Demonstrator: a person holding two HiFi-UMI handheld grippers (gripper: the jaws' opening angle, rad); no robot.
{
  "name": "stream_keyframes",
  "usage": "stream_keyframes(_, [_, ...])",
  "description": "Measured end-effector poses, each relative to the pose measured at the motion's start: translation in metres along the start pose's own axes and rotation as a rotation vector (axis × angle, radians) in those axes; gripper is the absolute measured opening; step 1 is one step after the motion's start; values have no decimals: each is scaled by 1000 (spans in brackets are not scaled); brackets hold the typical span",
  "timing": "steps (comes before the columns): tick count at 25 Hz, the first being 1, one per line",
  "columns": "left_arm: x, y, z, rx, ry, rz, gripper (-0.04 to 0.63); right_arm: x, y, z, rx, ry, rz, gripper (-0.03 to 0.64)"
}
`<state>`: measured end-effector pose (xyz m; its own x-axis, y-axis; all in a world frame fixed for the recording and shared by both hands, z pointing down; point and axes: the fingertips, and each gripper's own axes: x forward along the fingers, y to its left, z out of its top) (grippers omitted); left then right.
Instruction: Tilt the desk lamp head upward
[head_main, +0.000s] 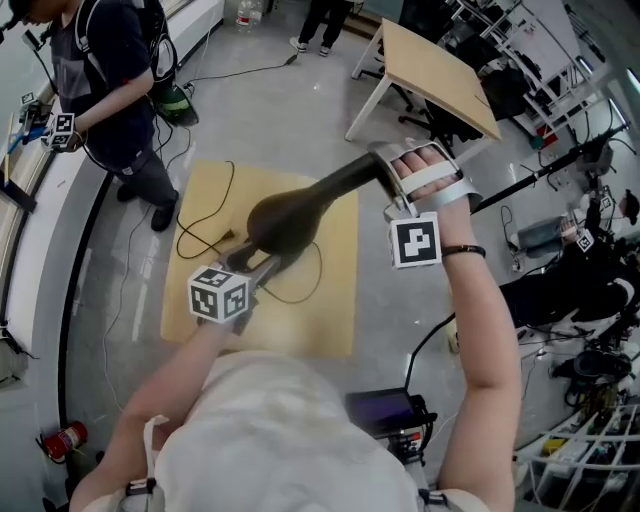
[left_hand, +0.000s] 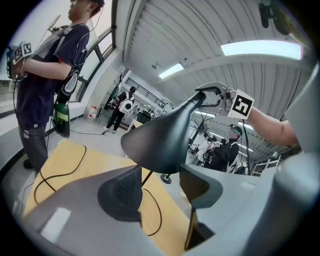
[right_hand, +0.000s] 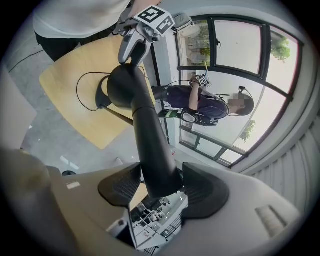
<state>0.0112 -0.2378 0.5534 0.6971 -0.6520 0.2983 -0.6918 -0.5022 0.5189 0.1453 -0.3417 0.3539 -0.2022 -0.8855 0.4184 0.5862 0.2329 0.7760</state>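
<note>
The black desk lamp has a cone head (head_main: 285, 222) whose long taper rises toward the upper right. My right gripper (head_main: 385, 168) is shut on the taper's narrow end; in the right gripper view both pads (right_hand: 120, 186) press the cone (right_hand: 145, 130). My left gripper (head_main: 262, 262) sits at the wide rim of the head with its jaws open. In the left gripper view the head (left_hand: 160, 140) hangs just beyond the pads (left_hand: 122, 192), and only the thin stem (left_hand: 146, 177) shows in the gap. The lamp base (right_hand: 102, 95) rests on the yellow table (head_main: 330, 310).
The lamp's black cable (head_main: 200, 240) loops over the tabletop. A person (head_main: 110, 70) with marker-cube grippers stands at the upper left. A second, tilted wooden table (head_main: 435, 75) stands at the upper right. A red extinguisher (head_main: 60, 440) lies on the floor, lower left.
</note>
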Motion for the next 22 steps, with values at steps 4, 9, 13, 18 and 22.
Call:
stream_keyframes(4, [-4,-1,-3,8,-1,16,236,-3,3,3,-8,18,2,270])
stream_keyframes(9, [-10,4,1,32,-26,47,230,-3,9,4,-10,29,27,262])
stream_keyframes(13, [-13,1,8,59,-41,68,232,-3,12,0,20,30,35,260])
stream_keyframes(18, [-20,1,15,99,-49,90,236,-2,14,-1,70,26,39,259])
stream_keyframes(22, [-25,-3,24,141,-60,107,239,-2,15,-8,98,26,14,258])
